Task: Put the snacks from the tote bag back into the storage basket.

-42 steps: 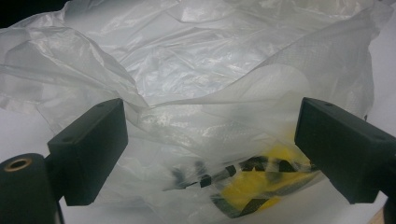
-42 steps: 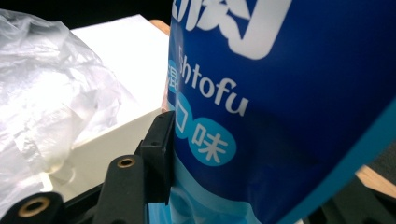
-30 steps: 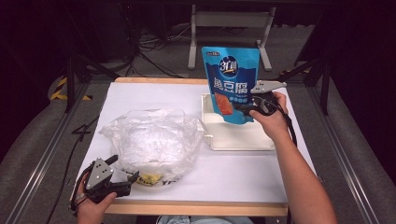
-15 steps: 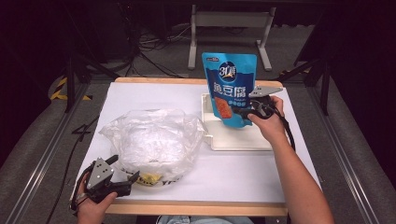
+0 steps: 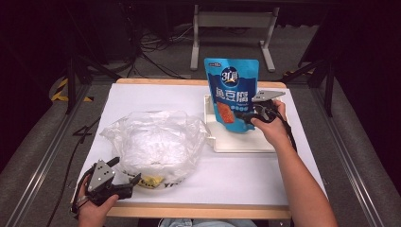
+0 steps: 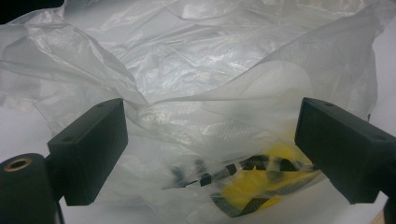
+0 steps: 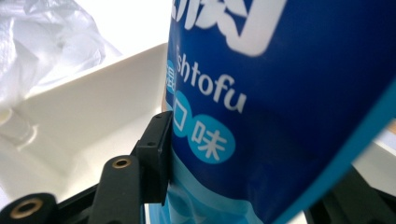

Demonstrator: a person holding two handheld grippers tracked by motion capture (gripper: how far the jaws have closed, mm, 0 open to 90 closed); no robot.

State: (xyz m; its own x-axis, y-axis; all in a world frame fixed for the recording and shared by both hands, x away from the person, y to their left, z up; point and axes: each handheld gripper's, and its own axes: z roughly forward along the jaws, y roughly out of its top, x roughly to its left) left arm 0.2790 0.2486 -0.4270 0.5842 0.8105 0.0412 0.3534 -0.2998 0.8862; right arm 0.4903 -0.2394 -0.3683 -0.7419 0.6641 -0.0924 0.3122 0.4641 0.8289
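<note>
From above I see a white-covered table [image 5: 156, 94] with a crumpled clear plastic bag [image 5: 153, 142] left of centre, its yellow and black print [image 6: 252, 179] showing through at the bag's 6 o'clock edge. At 3 o'clock from the bag, just beside it, sits a white tray [image 5: 236, 142]. A blue fish tofu pouch [image 5: 232, 99] stands upright over the tray's back half. My right gripper [image 5: 246, 115] comes in from the pouch's 3 o'clock side and is clamped on the pouch's lower part; in the right gripper view one black jaw presses flat against the blue film, with the tray [image 7: 79, 126] behind it. My right hand [image 5: 270, 124] wraps the gripper, forearm stretched from the 5 o'clock corner. My left gripper [image 5: 128, 185] rests at the table's 7 o'clock corner, held in my left hand [image 5: 92, 208], jaws spread wide and released, pointing at the bag [image 6: 210, 84], which lies between them without being pinched.
</note>
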